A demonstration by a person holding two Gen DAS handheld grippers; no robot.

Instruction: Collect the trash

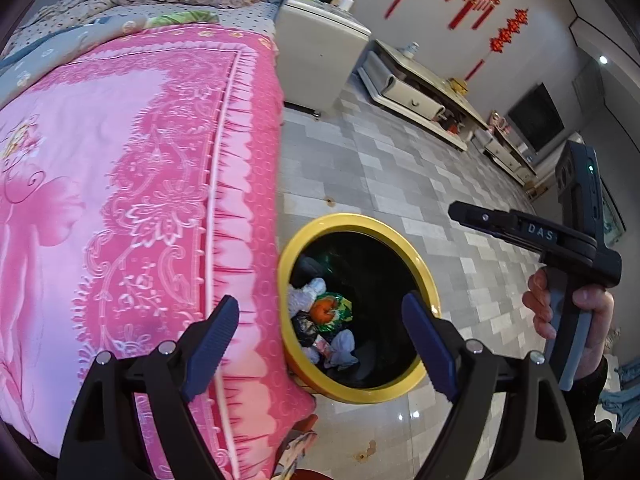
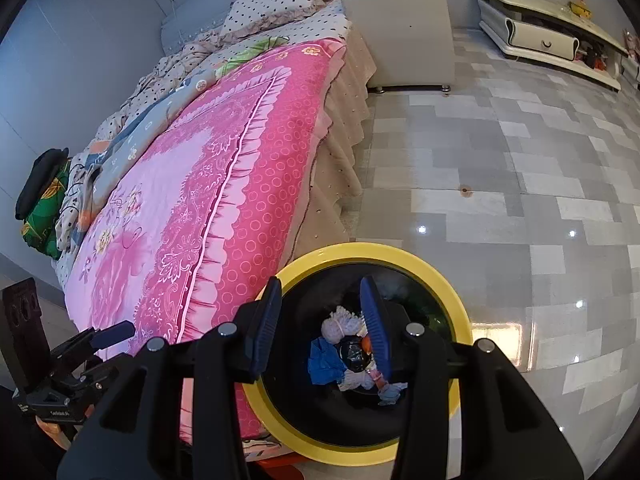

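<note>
Brimming yellow-rimmed bin [image 2: 460, 304], crumpled trash [image 2: 344, 356]

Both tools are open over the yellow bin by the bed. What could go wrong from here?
1. The right tool hangs right over the yellow-rimmed bin; lowering it could knock the rim and tip the bin.
2. The pink bedspread presses against the bin's rim, so the left tool could snag fabric.
3. Both tools are empty, so a shut now may grab binned trash.

You see a yellow-rimmed trash bin [image 2: 460, 304] with a black inside. Beside it lies a pink floral bedspread [image 1: 132, 184]. Your gripper pads [image 1: 212, 336] are blue.
</note>
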